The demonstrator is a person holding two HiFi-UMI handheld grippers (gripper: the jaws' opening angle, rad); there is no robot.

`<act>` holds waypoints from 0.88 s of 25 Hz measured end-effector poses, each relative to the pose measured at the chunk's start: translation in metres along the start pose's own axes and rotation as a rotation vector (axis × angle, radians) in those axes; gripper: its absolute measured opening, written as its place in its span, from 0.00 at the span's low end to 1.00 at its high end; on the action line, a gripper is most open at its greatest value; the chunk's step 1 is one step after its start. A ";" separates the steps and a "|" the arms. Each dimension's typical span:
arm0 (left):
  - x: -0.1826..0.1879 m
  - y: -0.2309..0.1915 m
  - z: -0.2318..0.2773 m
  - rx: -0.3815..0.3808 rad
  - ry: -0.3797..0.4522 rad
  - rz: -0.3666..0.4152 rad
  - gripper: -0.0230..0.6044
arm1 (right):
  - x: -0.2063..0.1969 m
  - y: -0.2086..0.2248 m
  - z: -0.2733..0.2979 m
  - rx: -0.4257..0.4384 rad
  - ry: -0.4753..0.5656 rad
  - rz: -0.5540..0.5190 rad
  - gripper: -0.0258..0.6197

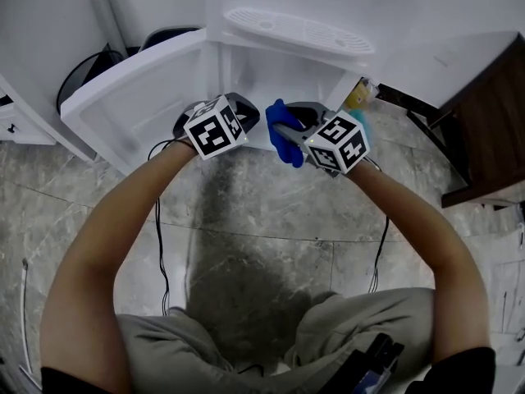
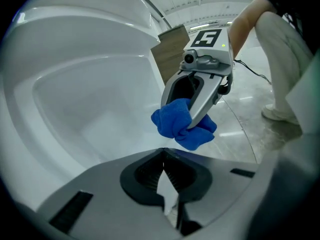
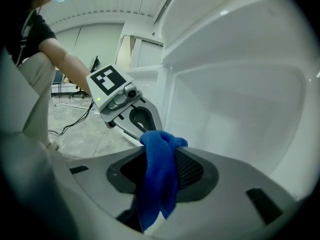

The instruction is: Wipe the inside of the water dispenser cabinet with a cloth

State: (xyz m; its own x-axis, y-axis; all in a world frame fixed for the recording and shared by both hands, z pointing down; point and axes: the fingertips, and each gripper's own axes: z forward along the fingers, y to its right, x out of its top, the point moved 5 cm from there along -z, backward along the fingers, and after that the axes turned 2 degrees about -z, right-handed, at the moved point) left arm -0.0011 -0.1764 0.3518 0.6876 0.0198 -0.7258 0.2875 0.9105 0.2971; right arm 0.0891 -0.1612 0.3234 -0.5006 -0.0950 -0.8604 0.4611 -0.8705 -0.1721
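The white water dispenser cabinet stands open in front of me, its door swung out to the left. My right gripper is shut on a bunched blue cloth just before the cabinet opening. In the right gripper view the cloth hangs down between the jaws, with the white inner wall ahead. My left gripper is beside it on the left, shut and empty. The left gripper view shows the right gripper holding the cloth in front of the curved white wall.
Dark wooden furniture stands at the right. Black bins and a white drawer unit are at the left. A yellow-labelled item sits by the cabinet's right edge. Cables trail over the marble floor.
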 end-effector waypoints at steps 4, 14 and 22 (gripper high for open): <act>0.003 0.008 0.004 -0.025 0.000 0.007 0.05 | -0.006 0.001 -0.001 0.019 -0.030 -0.003 0.24; 0.017 0.010 0.009 -0.026 0.018 0.009 0.05 | -0.008 0.003 -0.002 0.018 -0.041 -0.015 0.24; 0.016 0.013 0.009 -0.029 0.012 0.016 0.05 | -0.006 0.005 -0.003 0.016 -0.044 -0.022 0.24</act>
State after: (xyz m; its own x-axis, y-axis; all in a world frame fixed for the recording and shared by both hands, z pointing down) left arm 0.0196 -0.1679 0.3493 0.6837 0.0389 -0.7287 0.2568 0.9218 0.2903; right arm 0.0963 -0.1633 0.3266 -0.5426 -0.0970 -0.8344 0.4382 -0.8801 -0.1827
